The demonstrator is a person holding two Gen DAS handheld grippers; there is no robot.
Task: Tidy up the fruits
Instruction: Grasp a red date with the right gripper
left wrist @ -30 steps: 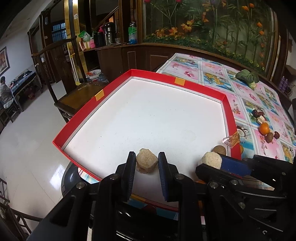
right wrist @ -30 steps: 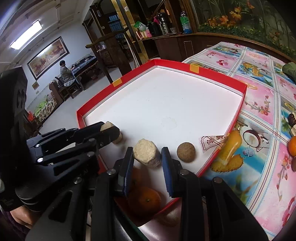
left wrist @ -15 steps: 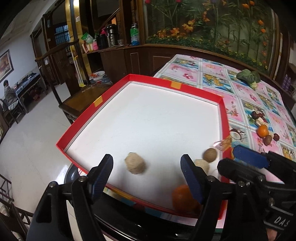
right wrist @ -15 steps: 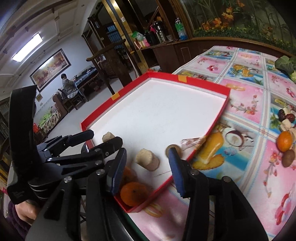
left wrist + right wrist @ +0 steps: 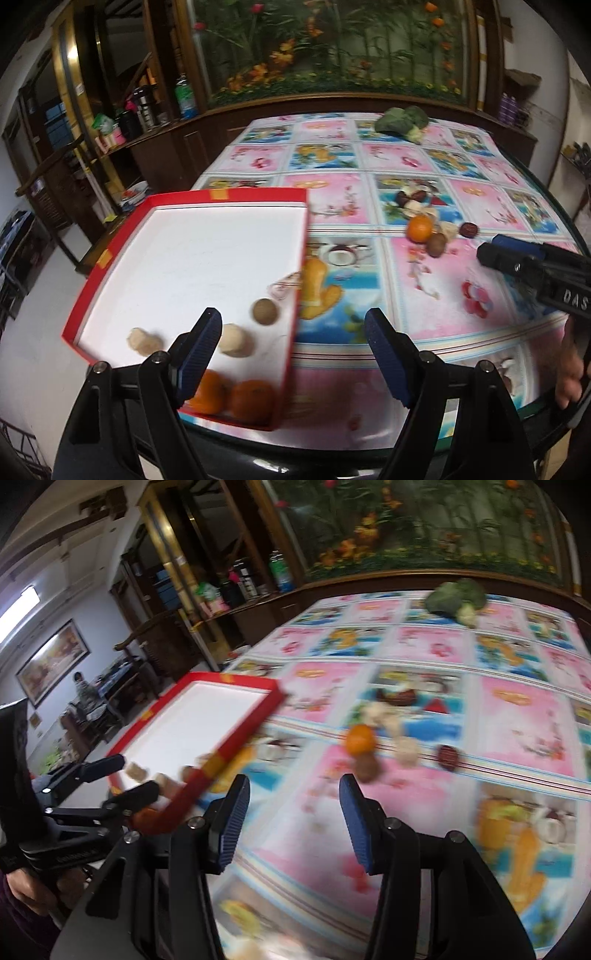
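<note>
We find the round orange tangerine (image 5: 359, 739) mid-bench, straight ahead of the right claw (image 5: 293, 814), nearer than the left claw (image 5: 293, 353); both claws gape apart, empty.

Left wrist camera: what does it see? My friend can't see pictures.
The left gripper hangs open and empty above a red tray holding two oranges, two pale lumps and a brown ball. More fruit lies beyond on the flowery tablecloth.

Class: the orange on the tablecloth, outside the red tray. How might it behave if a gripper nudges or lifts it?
The orange looks round, so a nudge would probably roll it into the brown fruit beside it. Its skin seems smooth, so it may slip.
</note>
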